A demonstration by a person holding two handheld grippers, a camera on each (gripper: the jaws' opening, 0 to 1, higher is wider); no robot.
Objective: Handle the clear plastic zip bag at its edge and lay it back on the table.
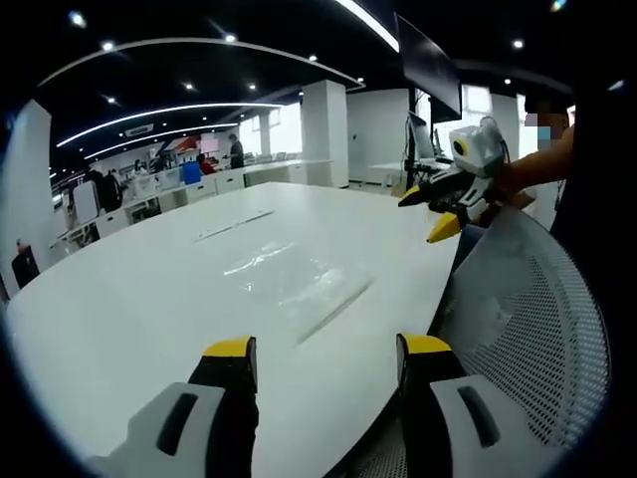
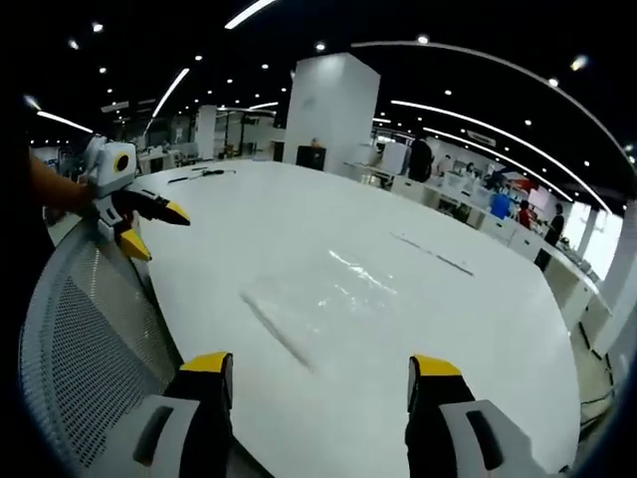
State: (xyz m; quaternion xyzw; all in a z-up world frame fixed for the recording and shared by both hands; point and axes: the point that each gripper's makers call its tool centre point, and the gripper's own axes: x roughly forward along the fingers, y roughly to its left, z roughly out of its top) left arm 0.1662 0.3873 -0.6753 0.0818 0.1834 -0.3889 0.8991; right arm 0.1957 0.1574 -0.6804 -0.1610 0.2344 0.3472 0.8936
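A clear plastic zip bag point(image 1: 299, 284) lies flat on the white table point(image 1: 149, 299), its zip edge toward the table's near rim. My left gripper point(image 1: 323, 351) stands open above the near rim, short of the bag, with nothing between its jaws. In the right gripper view the same zip bag point(image 2: 318, 304) lies flat ahead, and my right gripper point(image 2: 318, 370) is open and holds nothing. The right gripper point(image 1: 438, 209) shows at the right of the left gripper view, held by a hand. The left gripper point(image 2: 144, 221) shows at the left of the right gripper view.
A grey mesh chair back point(image 1: 537, 329) stands at the table's near edge; the chair back point(image 2: 80, 349) also shows in the right gripper view. A white pillar point(image 2: 333, 110) and desks with people stand beyond the table. A dark monitor point(image 1: 428, 70) rises at the far right.
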